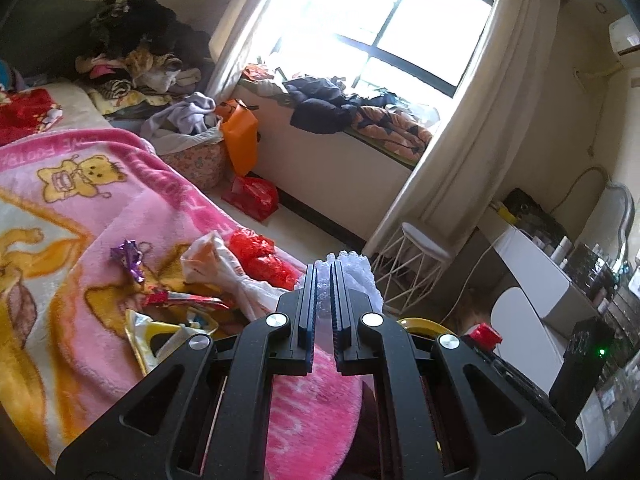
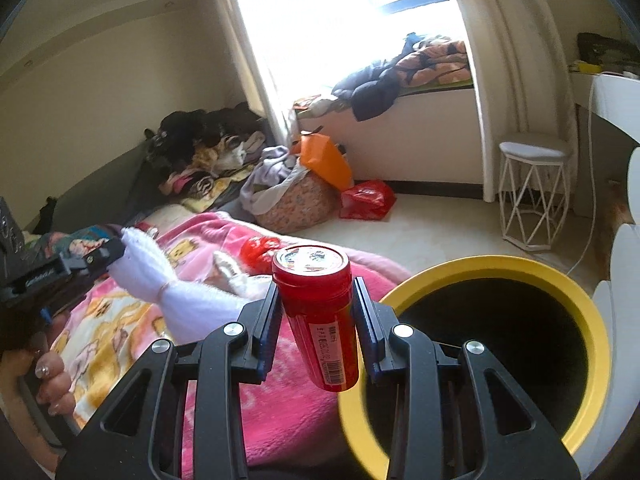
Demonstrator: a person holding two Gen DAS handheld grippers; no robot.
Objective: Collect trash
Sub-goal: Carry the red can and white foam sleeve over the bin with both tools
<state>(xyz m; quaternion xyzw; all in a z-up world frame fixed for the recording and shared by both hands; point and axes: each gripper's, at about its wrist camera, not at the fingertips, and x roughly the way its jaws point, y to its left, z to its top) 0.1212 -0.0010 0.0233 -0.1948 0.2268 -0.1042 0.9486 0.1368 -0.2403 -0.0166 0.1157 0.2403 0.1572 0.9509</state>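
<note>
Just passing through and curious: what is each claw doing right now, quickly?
Left claw: shut on a white foam sheet.
Right claw: shut on a red jar, beside the yellow bin.

The red bottle point(image 2: 318, 312) looked like glossy plastic with a printed paper label. The bin's yellow rim point(image 2: 592, 320) had a smooth finish. The white bag point(image 1: 354, 276) seemed thin, crinkled and frosted. The pink blanket point(image 1: 140, 184) was fluffy fleece. Both grippers point(image 1: 325, 280) point(image 2: 316, 312) were matt black plastic with shiny metal bolts.
</note>
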